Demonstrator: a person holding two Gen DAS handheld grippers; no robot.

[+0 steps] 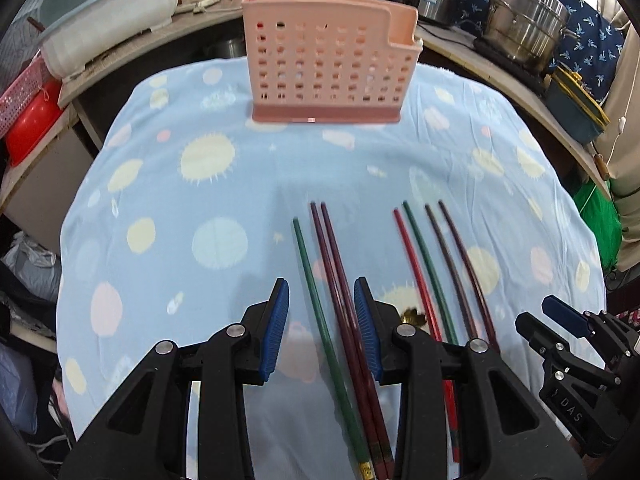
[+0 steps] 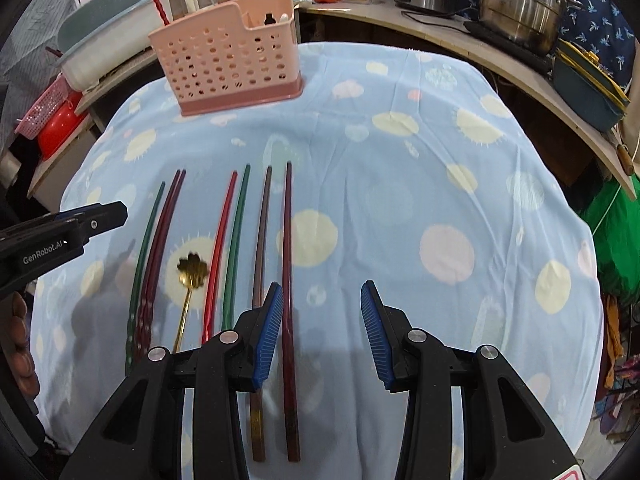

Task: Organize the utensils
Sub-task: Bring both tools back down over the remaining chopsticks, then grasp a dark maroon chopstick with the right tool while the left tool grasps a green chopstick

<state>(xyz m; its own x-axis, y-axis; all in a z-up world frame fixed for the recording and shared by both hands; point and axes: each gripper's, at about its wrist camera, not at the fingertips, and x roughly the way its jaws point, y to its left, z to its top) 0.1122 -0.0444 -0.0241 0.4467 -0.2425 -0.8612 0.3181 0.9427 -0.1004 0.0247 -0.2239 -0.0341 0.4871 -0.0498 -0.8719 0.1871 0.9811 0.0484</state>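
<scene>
Seven chopsticks lie fanned across the lower middle of a blue spotted cloth point(image 1: 168, 184) on the tabletop; the left gripper point(image 1: 321, 326), jaws partly open and holding nothing, hangs over a green chopstick point(image 1: 320, 312) and a maroon pair point(image 1: 344, 300); the right gripper point(image 2: 322, 330), jaws likewise apart and empty, hovers by a dark red chopstick point(image 2: 289, 280); a gold flower-shaped spoon point(image 2: 191, 276) rests among the sticks; the pink perforated holder point(image 1: 328, 60) stands upright at the frame's upper centre.
</scene>
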